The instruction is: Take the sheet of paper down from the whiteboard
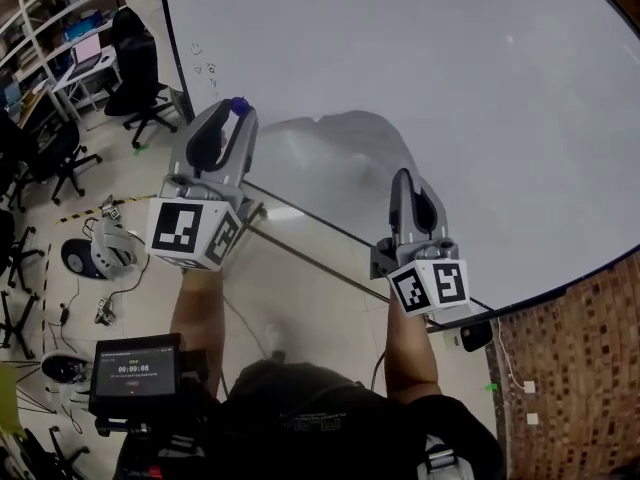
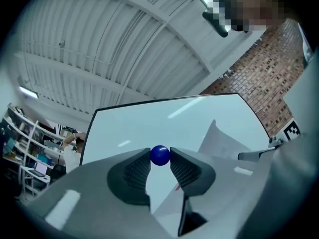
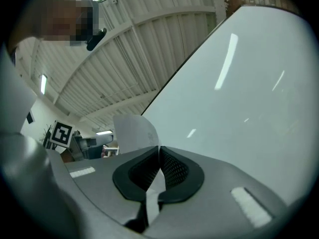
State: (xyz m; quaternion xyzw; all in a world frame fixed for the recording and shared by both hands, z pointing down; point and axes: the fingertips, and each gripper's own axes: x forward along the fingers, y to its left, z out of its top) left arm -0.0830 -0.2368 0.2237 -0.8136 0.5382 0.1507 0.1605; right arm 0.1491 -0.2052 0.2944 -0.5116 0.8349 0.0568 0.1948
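The right gripper (image 3: 159, 154) has its 2 jaws pressed together on the edge of the thin white sheet of paper (image 3: 130, 132). The sheet rises just past its tips, so this pinch alone seems to carry it. The left gripper (image 2: 160, 159) clamps a small round blue magnet (image 2: 160, 154) at its tips, likely the sheet's fastener kept aside, and the large glossy whiteboard (image 1: 450, 68) lies beyond both.

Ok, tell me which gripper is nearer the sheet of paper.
Right. The right gripper is shut on the sheet of paper, pinching its edge. The left gripper, shut on a blue ball, is at the sheet's left side in the head view.
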